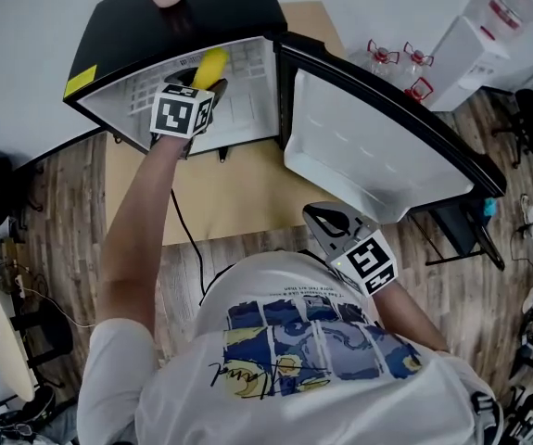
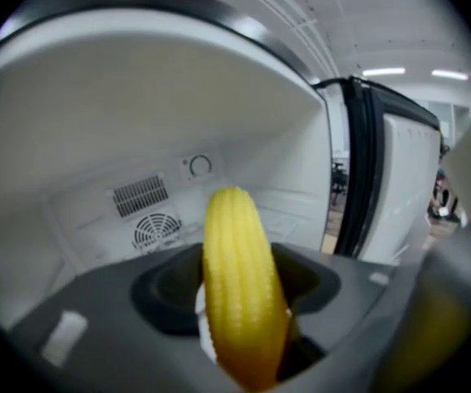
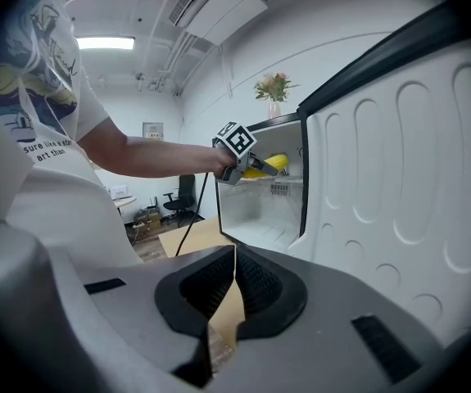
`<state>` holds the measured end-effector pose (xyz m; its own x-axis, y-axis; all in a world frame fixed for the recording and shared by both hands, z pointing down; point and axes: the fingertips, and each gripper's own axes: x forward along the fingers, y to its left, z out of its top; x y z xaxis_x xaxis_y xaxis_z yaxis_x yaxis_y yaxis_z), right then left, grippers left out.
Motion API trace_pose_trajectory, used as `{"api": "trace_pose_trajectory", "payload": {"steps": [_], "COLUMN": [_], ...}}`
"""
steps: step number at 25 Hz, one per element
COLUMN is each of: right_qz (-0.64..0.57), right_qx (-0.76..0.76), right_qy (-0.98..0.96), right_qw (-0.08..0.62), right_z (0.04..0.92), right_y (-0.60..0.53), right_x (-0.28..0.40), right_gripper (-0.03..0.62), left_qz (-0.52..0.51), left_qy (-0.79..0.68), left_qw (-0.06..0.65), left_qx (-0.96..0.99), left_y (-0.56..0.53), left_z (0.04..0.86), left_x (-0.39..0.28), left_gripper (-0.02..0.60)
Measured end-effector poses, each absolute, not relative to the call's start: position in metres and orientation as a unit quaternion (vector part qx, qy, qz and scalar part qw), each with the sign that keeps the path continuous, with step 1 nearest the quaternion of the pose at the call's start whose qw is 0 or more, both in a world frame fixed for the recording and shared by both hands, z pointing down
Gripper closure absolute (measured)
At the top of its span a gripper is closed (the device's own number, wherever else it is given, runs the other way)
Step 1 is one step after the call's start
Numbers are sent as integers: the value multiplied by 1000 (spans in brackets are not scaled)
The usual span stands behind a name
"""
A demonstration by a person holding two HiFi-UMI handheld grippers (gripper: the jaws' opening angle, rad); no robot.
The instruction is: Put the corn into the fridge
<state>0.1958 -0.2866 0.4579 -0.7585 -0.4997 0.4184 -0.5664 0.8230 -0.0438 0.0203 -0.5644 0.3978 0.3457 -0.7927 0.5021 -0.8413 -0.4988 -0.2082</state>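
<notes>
Wood-plank floor (image 1: pixel 62 211) with a flat tan board (image 1: pixel 238 193) on it. In the head view the black mini fridge (image 1: pixel 220 7) sits at 12 o'clock, its white-lined door (image 1: pixel 368 146) swung open. The left gripper (image 1: pixel 203 89) is inside holding the yellow corn cob (image 1: pixel 212 65), and the right gripper (image 1: pixel 326 222) is down around 4 o'clock.

Left gripper view: the jaws pinch the cob's lower end and the rest pokes up toward 12, inside the white compartment.

Right gripper view: jaws pressed together, nothing in them.

corn (image 2: pixel 239 285): 1, held by left gripper (image 2: pixel 243 305) | grippers: 2 | fridge (image 1: pixel 183 12): 1, open, around left gripper | water jugs (image 1: pixel 417 59): 3, well beyond right gripper (image 3: pixel 231 289)
</notes>
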Motion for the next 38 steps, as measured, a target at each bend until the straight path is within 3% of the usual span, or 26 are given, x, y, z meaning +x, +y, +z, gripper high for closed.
{"api": "trace_pose_trajectory", "payload": {"steps": [21,38], "right_qz": [106,119], "right_qx": [316,304], "right_qy": [-925,-924], "right_qw": [185,199], "right_z": [464,471], "right_y": [-299,-300], "right_x": [229,221], "right_gripper": [580,580], "left_qz": [358,331], "left_qy": [-471,-487], "left_qw": [-16,-23], "left_qx": [806,808], "left_y": [-616,-624], "left_z": [410,408], "left_x": [47,40], "left_gripper": [316,318]}}
